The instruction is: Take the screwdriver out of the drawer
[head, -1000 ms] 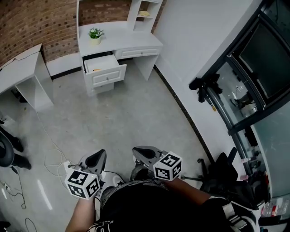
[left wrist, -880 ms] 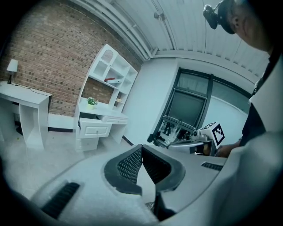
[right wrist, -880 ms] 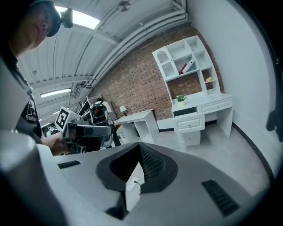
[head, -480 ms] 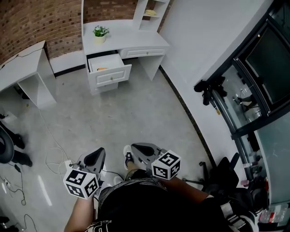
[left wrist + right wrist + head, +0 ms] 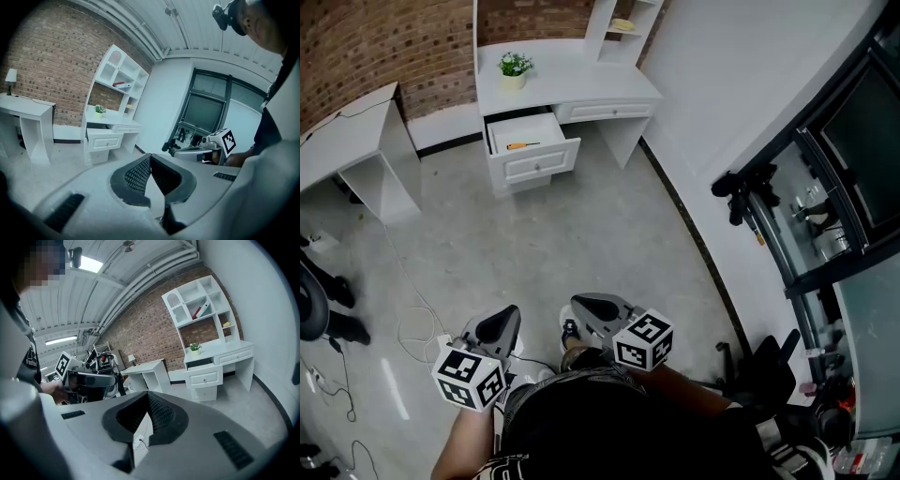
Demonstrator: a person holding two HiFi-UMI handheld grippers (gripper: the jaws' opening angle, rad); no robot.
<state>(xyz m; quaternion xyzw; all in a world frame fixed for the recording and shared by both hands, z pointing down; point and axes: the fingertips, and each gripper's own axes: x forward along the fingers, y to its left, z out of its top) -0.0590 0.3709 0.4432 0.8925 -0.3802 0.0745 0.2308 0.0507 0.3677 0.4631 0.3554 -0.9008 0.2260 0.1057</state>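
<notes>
An orange-handled screwdriver (image 5: 523, 145) lies inside the open top drawer (image 5: 532, 157) of the white desk (image 5: 581, 86) at the far end of the room. Both grippers are held low, close to the person's body and far from the desk. My left gripper (image 5: 499, 326) is shut with nothing in it, and so is my right gripper (image 5: 589, 310). The left gripper view has its jaws (image 5: 150, 157) closed, with the desk (image 5: 110, 127) small in the distance. From the right gripper (image 5: 149, 395) the open drawer (image 5: 204, 372) shows, but the screwdriver cannot be made out there.
A potted plant (image 5: 514, 66) stands on the desk beside a shelf unit (image 5: 623, 23). A second white desk (image 5: 352, 127) is at the left. Cables (image 5: 408, 323) trail on the grey floor. A black stand (image 5: 748, 192) and dark gear line the right wall.
The view has closed in on the desk, which sits lower in the picture. The drawer's inside now shows the screwdriver. Both grippers stay shut at the person's front.
</notes>
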